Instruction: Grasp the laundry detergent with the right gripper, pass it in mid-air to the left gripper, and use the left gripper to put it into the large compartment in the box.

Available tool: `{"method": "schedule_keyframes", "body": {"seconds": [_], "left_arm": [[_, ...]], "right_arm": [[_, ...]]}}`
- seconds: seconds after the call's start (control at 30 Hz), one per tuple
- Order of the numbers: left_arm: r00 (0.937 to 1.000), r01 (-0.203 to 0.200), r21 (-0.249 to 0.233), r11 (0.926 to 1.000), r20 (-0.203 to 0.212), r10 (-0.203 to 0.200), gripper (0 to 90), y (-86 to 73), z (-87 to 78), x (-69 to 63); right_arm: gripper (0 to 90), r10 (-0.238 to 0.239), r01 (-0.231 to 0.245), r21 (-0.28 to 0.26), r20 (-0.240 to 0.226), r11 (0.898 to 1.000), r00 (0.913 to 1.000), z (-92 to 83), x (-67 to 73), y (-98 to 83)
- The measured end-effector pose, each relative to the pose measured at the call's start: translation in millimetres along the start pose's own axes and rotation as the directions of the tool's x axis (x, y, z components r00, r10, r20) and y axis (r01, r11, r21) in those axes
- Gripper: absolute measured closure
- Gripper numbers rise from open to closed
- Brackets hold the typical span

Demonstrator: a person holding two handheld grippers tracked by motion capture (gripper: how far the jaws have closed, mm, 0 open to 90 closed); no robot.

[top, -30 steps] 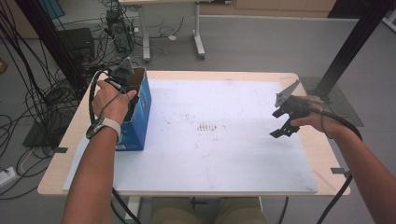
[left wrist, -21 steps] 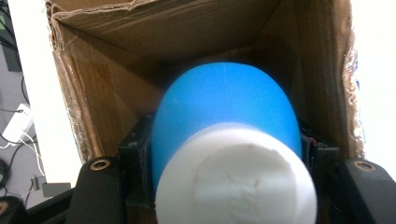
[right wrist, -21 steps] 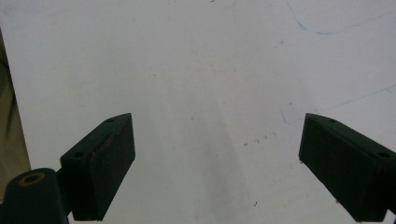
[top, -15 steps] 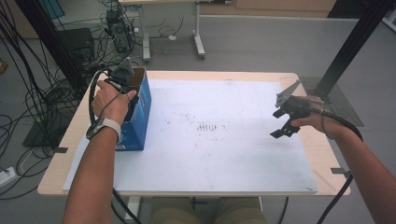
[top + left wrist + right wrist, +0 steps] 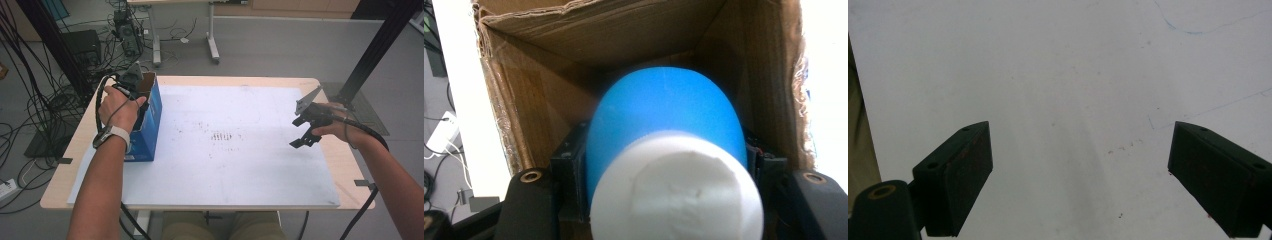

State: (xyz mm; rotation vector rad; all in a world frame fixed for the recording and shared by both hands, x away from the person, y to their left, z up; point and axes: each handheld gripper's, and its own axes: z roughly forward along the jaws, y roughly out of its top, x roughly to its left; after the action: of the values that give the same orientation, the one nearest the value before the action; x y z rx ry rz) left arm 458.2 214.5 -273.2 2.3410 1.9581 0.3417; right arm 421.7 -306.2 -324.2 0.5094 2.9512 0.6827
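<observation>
Blue and white, a bottle [image 5: 664, 150] with a white cap sits clamped between the jaws of the left gripper [image 5: 131, 82], inside the open cardboard box [image 5: 147, 117] that stands at the far left of the table [image 5: 60, 185]. At the right side of the table, well apart from the box, the right gripper [image 5: 302, 134] hangs over the white sheet [image 5: 240, 165]. Its jaws stand wide apart with nothing between them.

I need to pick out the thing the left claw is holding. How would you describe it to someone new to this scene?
Start at the white mat on the wooden table and go to its left edge, where an open blue cardboard box stands. The left claw reaches into its brown interior, shut on a rounded blue object with a white end. It is the one bright blue and white piece against the plain cardboard.
</observation>
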Motion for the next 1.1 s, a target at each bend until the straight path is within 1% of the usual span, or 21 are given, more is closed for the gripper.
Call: {"method": "schedule_keyframes", "body": {"seconds": [1.1], "left_arm": [[1.0, -0.001, -0.002, 1.0, -0.002, 0.001, 37.0, 0.0, 0.3, -0.2]], "right_arm": [[10.7, 0.002, -0.002, 0.003, -0.004, 1.0, 1.0, 1.5, 1.5, -2.2]]}}
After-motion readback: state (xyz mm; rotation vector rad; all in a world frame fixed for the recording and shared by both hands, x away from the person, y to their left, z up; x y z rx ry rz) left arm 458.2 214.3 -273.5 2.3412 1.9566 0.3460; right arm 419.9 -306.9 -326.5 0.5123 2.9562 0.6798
